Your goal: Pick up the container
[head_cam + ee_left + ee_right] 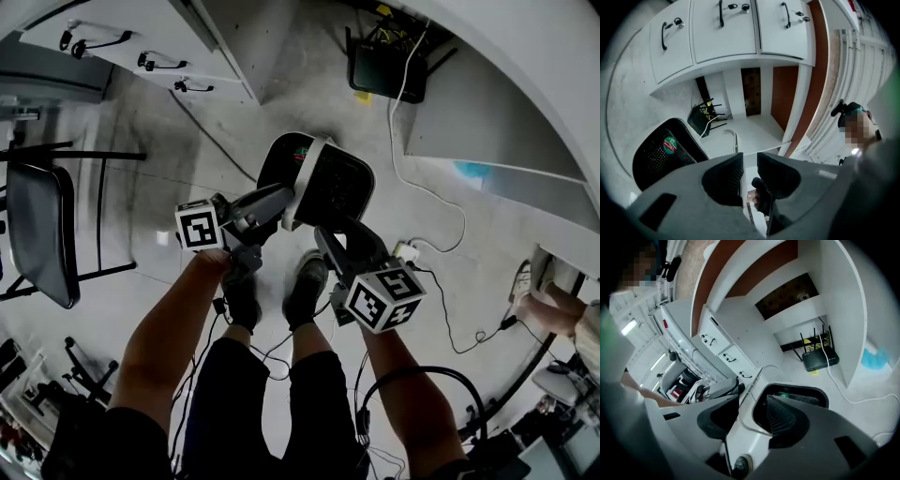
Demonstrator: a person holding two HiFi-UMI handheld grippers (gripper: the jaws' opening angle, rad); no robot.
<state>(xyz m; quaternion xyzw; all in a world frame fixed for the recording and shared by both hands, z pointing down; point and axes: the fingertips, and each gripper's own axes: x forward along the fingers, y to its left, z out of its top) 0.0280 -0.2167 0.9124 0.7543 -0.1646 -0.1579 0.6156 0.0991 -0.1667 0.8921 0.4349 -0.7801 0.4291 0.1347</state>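
The left gripper is pinched narrow on the white rim of the container, a black mesh bin held tilted just above the person's shoes. The right gripper stands wide astride that rim, one jaw inside. White drawers stand beyond.
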